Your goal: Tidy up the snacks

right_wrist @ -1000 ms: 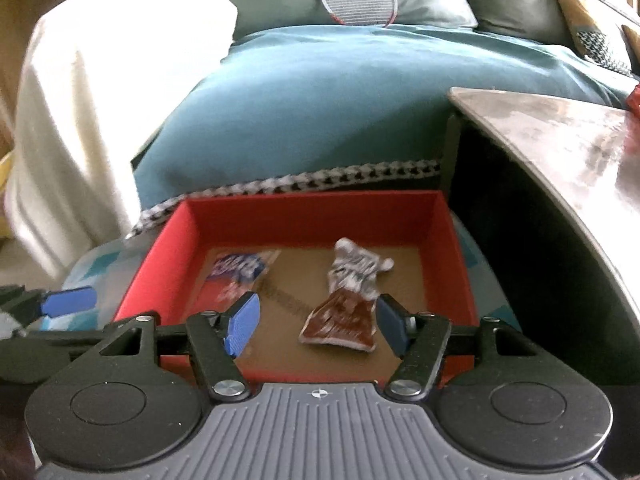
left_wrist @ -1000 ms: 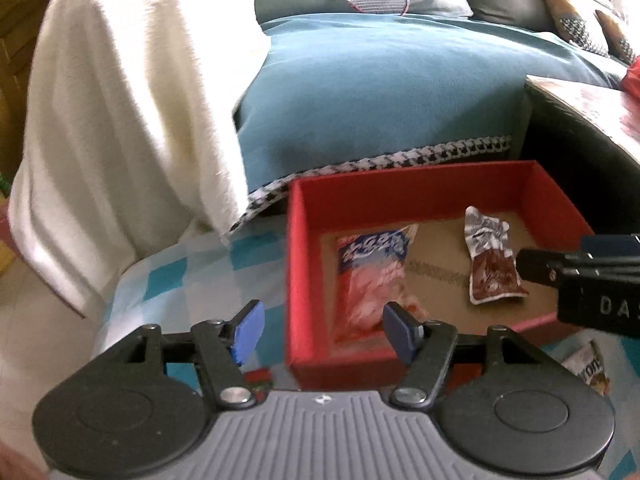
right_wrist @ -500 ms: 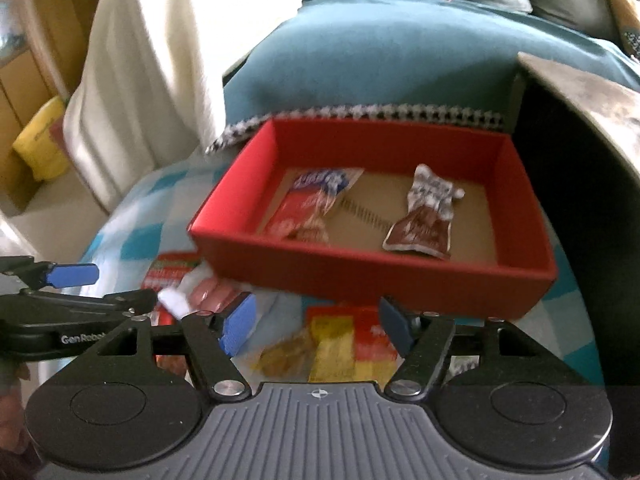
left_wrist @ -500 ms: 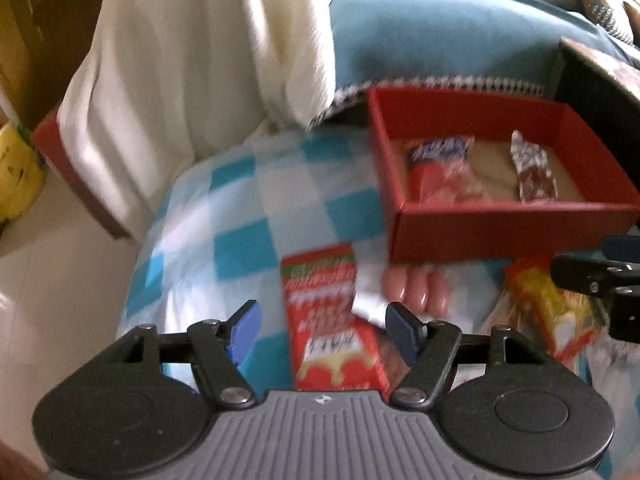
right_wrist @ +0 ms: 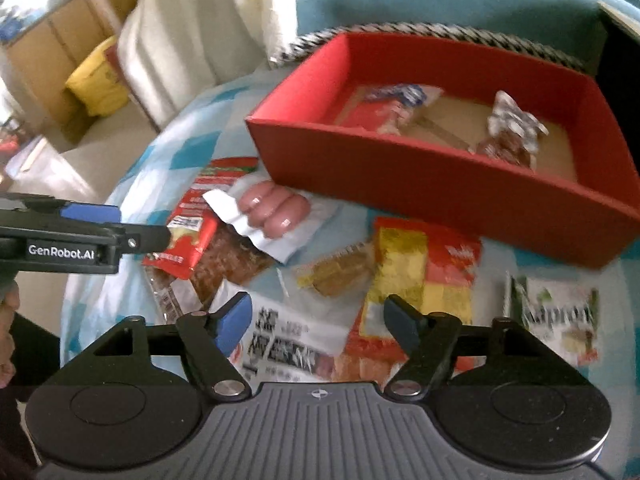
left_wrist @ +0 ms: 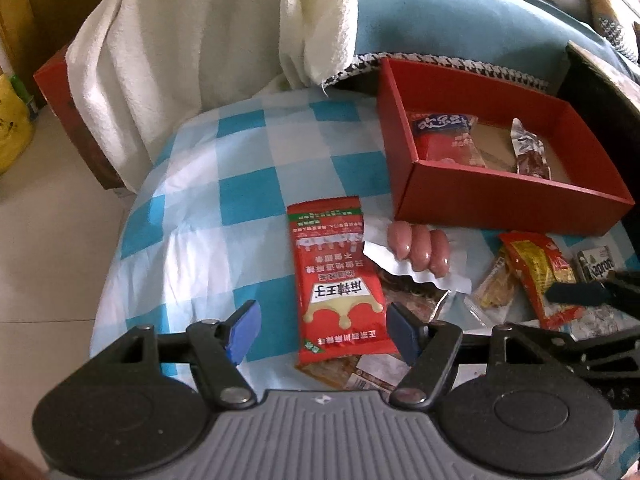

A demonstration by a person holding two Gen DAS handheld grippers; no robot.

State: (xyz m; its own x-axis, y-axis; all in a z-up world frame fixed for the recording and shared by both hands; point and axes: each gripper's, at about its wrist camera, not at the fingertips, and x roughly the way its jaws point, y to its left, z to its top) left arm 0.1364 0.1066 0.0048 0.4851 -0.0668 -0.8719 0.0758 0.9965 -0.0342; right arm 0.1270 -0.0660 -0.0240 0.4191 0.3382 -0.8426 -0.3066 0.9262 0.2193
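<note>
While both grippers are hanging over the blue-checked cloth [left_wrist: 224, 184], neither is holding anything. The left gripper [left_wrist: 322, 330] is keeping its fingers moderately apart, straddling the lower end of a long red packet [left_wrist: 336, 280] without the pads pressing on it. The right gripper [right_wrist: 316, 326] is opening its jaws, with only loose wrappers lying below the gap and nothing gripped.

Snacks are lying scattered on the cloth just in front of the red box [right_wrist: 440, 184]: a clear pack of sausages [left_wrist: 418, 246] is resting beside the red packet, and a yellow-and-red packet [right_wrist: 420, 280] is sitting nearer the right gripper. A white-and-green packet [right_wrist: 560, 320] is lying further right. Inside the box, a red-and-blue packet [left_wrist: 444, 136] and a silver-brown wrapper [left_wrist: 528, 152] are lying on the brown floor, apart from each other.
</note>
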